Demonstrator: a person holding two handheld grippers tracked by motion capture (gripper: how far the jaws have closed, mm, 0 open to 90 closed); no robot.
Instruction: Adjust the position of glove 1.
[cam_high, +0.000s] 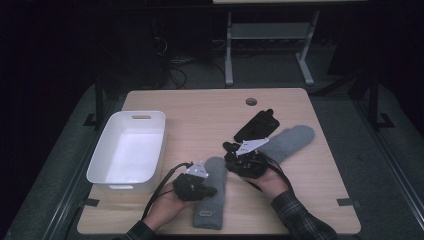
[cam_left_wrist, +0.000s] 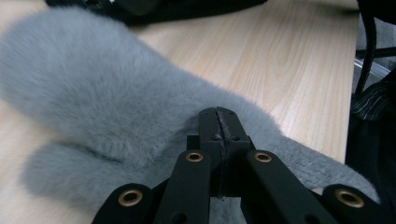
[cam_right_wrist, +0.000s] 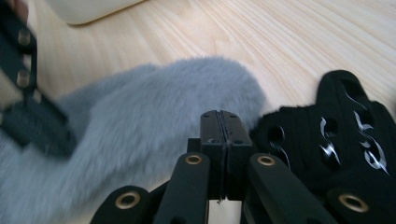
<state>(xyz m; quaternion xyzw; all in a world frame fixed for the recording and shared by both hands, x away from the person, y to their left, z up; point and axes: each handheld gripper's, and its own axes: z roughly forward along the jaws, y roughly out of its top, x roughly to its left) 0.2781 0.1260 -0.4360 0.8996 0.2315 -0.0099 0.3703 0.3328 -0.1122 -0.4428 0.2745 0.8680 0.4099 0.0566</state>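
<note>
A white bin (cam_high: 127, 150) sits at the left of the tabletop (cam_high: 200, 107). Just right of it, the left hand-held gripper (cam_high: 200, 186), jaws clenched with nothing between them, rests on a grey mitten (cam_high: 212, 200) lying near the front edge. Further right, the right hand-held gripper (cam_high: 235, 152), also clenched and empty, hovers by a black glove (cam_high: 256, 125) and a second grey mitten (cam_high: 290, 141).

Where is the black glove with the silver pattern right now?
In the high view, the black glove with the silver pattern lies on the wooden table, right of centre, against the upper-left side of the far fluffy grey mitten.
</note>
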